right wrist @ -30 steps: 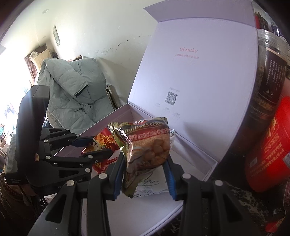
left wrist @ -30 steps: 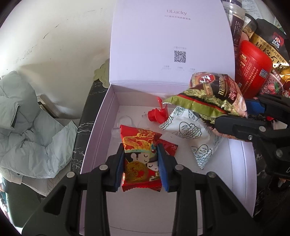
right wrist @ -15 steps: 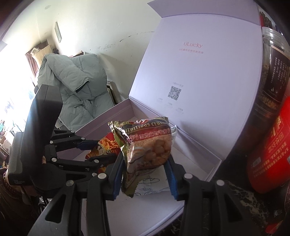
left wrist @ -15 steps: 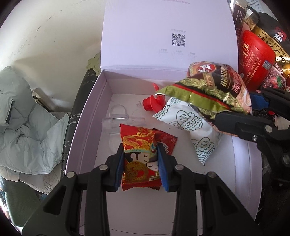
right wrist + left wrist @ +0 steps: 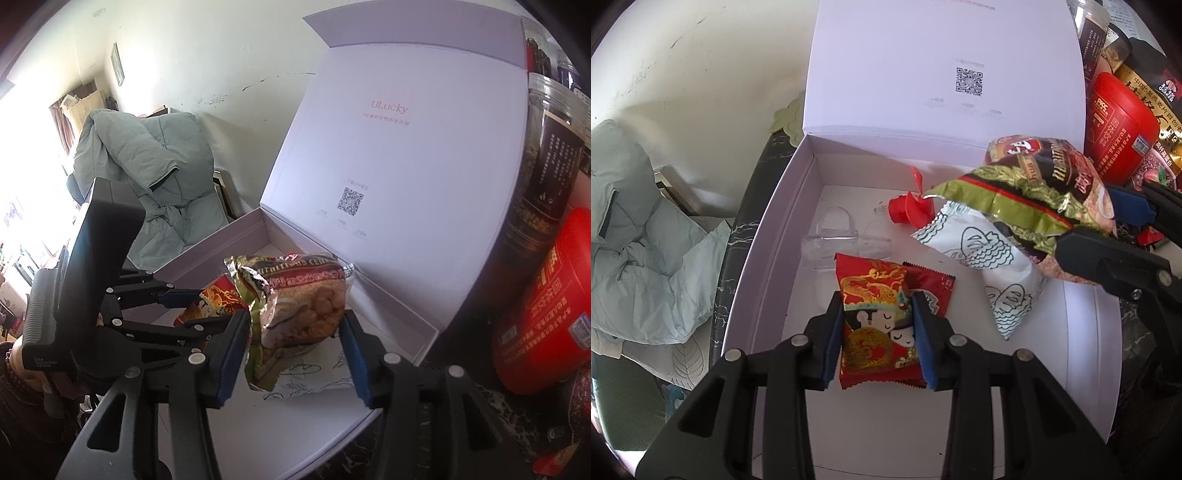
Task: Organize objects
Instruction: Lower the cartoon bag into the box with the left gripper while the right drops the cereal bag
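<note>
The red candy packet (image 5: pixel 879 321), glossy and crinkled with a cartoon print, sits pinched between the pads of my left claw (image 5: pixel 878 334) just above the floor of the white box (image 5: pixel 775 236). My right claw (image 5: pixel 293 354) is opening around the cereal packet (image 5: pixel 299 299), a puffy foil pouch; its pads now stand clear of the sides, and the pouch rests on the white wrapper (image 5: pixel 990 266) inside the box. I judge it best to let go fully, then lift straight out so nothing snags. A red cap (image 5: pixel 905 208) and a clear plastic tray (image 5: pixel 842 240) lie near the back wall; the red tin (image 5: pixel 1119 125) stands outside.
</note>
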The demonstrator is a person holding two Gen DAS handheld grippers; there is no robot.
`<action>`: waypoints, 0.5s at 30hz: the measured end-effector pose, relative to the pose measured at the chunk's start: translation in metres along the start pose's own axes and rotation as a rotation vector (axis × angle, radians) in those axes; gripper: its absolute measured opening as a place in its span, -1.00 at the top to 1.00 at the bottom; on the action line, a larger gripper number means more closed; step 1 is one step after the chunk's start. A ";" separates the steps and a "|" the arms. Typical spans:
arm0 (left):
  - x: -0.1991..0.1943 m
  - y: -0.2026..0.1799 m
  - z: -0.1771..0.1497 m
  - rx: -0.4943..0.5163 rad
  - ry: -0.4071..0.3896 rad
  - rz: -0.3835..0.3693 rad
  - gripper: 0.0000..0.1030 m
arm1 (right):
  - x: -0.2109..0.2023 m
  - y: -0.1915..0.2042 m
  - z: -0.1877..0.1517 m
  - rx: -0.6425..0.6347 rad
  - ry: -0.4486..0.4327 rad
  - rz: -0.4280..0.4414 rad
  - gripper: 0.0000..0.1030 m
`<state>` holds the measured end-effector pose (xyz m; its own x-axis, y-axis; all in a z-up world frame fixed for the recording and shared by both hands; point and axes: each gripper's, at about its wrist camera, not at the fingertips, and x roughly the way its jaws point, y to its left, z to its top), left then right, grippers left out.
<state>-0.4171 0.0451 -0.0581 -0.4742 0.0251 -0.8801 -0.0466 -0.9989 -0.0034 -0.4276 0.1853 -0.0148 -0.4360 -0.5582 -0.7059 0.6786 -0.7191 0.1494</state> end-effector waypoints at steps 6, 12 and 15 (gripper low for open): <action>-0.007 -0.004 0.001 0.005 -0.016 0.015 -0.06 | -0.008 0.002 0.003 -0.008 -0.015 -0.016 -0.01; -0.020 -0.006 0.001 0.008 -0.054 0.028 -0.27 | -0.019 0.006 0.005 -0.015 -0.033 -0.020 -0.01; -0.024 -0.004 0.001 -0.002 -0.058 0.033 -0.28 | -0.022 0.007 0.006 -0.016 -0.035 -0.028 -0.01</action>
<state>-0.4068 0.0489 -0.0367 -0.5259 -0.0054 -0.8505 -0.0287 -0.9993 0.0241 -0.4169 0.1901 0.0058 -0.4757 -0.5521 -0.6847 0.6749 -0.7283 0.1184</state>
